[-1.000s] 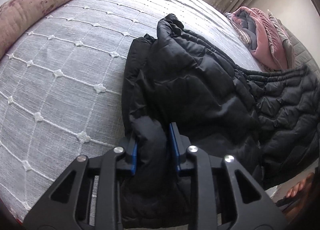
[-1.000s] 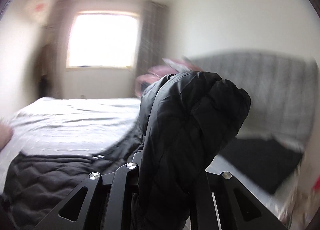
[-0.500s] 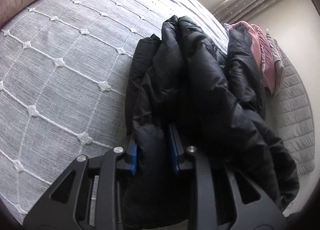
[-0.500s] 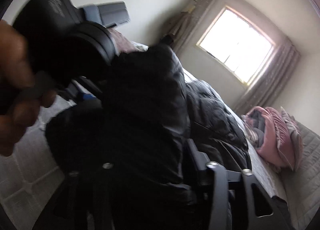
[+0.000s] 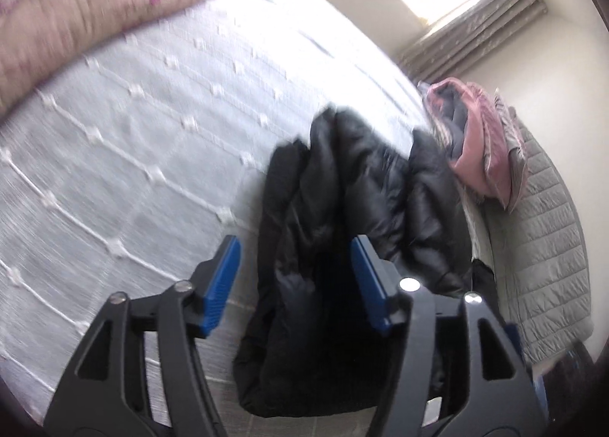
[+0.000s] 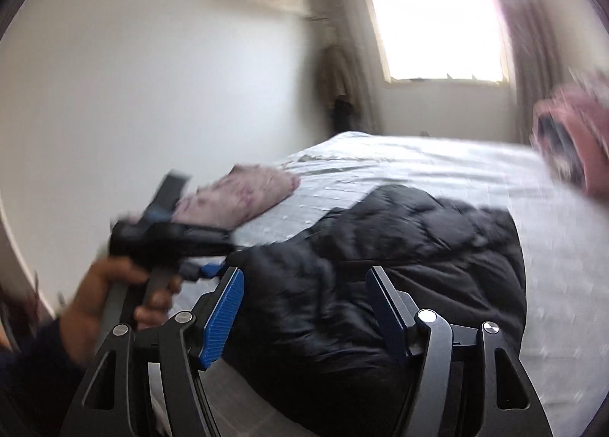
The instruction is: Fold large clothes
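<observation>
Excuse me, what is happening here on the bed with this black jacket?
A person is folding a black puffer jacket on a bed, with a handheld gripper in each hand. The jacket lies bunched into a folded pile on the grey bedspread. The left gripper has its jaws opening, with the jacket between them but not pinched. The right gripper is open too and hovers just over the jacket. A pink floral pillow and a heap of pink clothes lie farther off on the bed.

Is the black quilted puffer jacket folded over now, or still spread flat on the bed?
Folded: the black quilted puffer jacket lies on the grey bedspread as a bunched, doubled-over bundle, layers stacked, not spread out. Neatness cannot be judged; both views are blurred.
</observation>
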{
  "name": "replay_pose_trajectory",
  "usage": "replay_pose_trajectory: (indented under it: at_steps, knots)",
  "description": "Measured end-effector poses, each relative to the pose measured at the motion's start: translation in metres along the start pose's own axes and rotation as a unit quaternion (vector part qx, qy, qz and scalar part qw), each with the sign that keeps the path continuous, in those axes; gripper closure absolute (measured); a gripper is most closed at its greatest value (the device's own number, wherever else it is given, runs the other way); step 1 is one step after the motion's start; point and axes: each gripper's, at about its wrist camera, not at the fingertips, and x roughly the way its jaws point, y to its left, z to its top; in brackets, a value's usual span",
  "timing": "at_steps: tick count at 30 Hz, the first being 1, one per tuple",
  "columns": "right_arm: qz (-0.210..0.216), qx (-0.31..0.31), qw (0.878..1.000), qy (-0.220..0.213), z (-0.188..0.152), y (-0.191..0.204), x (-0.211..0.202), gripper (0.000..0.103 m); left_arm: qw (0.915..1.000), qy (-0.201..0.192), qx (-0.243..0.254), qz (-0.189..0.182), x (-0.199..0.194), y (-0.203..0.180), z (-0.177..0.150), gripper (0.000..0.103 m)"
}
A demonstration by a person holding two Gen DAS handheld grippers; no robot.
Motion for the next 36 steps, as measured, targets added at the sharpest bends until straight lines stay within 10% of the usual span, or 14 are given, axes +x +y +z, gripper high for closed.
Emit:
replay_pose_trajectory:
  at_steps: [20,29,36]
  knots:
    - [-0.038,-0.128,0.971,0.200,-0.082,0.049,0.104,0.054,0.9915,-0.043,0.116,0.042,0.006,-0.068,-0.006,0.033]
    - [0.009,-0.080,0.989,0.127,-0.035,0.023,0.046,0.054,0.9904,-0.041,0.119,0.057,0.011,-0.072,-0.007,0.033]
    - [-0.086,0.052,0.991,0.084,0.012,-0.073,0.029,0.054,0.9813,-0.065,0.170,0.063,0.009,-0.116,0.004,0.033]
